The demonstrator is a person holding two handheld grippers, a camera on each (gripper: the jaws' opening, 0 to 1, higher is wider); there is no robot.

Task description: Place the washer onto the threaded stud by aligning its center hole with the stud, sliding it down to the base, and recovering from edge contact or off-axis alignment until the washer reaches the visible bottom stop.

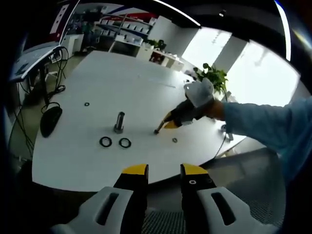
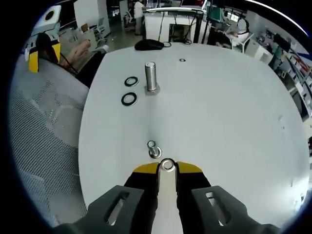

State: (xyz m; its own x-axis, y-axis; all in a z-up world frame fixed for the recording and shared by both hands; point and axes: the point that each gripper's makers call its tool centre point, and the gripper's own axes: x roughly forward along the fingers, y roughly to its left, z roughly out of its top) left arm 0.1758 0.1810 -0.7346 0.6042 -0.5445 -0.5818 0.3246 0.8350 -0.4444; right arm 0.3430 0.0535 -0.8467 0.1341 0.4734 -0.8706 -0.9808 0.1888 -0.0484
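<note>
Left gripper view shows the left gripper [image 1: 164, 171] held back off the table [image 1: 97, 87] edge, its fingers apart and empty. On the table the threaded stud [image 1: 119, 122] stands upright with two dark rings [image 1: 115, 142] just beside it. In the right gripper view the right gripper [image 2: 167, 166] has its fingers closed on a washer [image 2: 167, 165], low over the table, well apart from the stud. I judge the step is carrying; next the washer's hole must come above the stud's top.
</note>
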